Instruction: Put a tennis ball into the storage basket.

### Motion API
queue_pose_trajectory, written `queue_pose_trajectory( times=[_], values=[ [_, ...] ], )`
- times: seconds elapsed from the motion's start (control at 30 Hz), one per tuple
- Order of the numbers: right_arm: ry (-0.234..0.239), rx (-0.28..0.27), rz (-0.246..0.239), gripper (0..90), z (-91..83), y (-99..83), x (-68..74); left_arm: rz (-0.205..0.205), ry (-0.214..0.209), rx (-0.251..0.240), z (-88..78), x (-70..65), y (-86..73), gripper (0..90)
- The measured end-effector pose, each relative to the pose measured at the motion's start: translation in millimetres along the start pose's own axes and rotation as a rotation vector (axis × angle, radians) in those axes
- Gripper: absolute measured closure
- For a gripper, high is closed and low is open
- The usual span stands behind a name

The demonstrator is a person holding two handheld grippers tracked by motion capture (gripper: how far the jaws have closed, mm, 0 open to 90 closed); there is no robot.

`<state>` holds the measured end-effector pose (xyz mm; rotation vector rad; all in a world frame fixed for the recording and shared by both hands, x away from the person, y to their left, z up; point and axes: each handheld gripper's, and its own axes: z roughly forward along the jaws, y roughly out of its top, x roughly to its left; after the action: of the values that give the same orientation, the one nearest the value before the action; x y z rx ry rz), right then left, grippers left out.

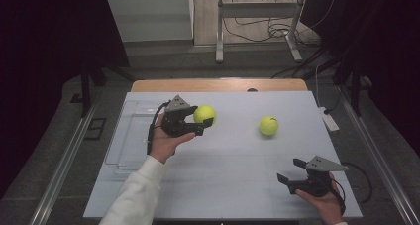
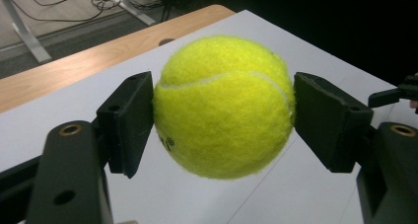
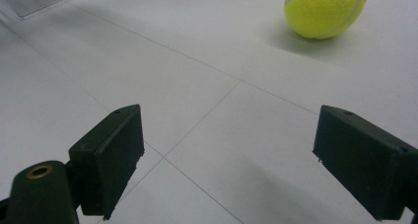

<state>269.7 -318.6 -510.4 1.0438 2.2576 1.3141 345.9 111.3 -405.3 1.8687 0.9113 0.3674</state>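
— Where's the ball now?

— My left gripper (image 1: 200, 122) is pinching one tennis ball (image 2: 224, 105), lifted just left of centre in the high view. The clear tray (image 1: 130, 136) lies at the left edge.

— And your other side?

— My right gripper (image 1: 291, 170), lower right, stands spread and empty; the second tennis ball (image 1: 268, 125) rests right of centre. Next, I'd judge, carry mine over the tray and release gently.

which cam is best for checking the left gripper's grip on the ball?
Left gripper view: both pads press the held tennis ball close up. High view shows the left gripper around it, small. Right gripper view shows the other ball.
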Motion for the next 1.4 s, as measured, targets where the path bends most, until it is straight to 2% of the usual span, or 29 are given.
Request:
queue_pose_trajectory(
  times=[0.73,1.4],
  values=[
    [-0.004,0.002,0.0,12.1,-0.1,-0.1,-0.1,-0.044,0.085,-0.001,-13.7,31.0,1.5,27.4],
    [-0.005,0.001,0.0,12.1,0.1,-0.3,0.1,-0.094,0.164,0.001,-29.0,59.9,-6.3,27.4]
  ],
)
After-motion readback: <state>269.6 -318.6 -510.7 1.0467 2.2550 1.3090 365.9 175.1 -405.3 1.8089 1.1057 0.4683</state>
